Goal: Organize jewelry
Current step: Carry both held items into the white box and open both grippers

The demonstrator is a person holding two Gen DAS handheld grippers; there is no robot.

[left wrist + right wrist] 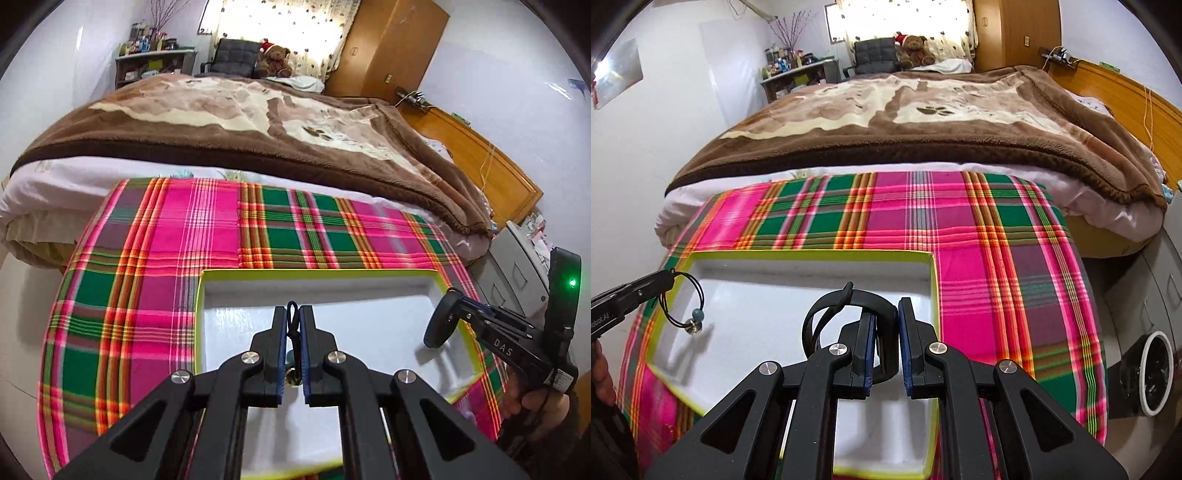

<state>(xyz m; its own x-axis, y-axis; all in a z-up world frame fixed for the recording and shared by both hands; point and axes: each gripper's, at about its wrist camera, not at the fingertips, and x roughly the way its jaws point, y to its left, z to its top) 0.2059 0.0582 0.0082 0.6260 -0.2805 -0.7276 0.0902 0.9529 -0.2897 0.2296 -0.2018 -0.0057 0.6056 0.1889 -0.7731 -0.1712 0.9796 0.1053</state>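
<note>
Left gripper [293, 325] is pinching a black cord bracelet [687, 308], right gripper [886, 332] is clamping a black band [846, 306]; both are hanging over the white tray [369, 291], likely for drop-off.

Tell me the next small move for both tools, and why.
Probably lower both a little further into the tray, then open. The left tool pinches a cord bracelet whose beads hang just above the tray's white floor, and the right tool grips a black band over the same tray. Both pieces already hang inside the rim, so only a short drop is left.
</note>
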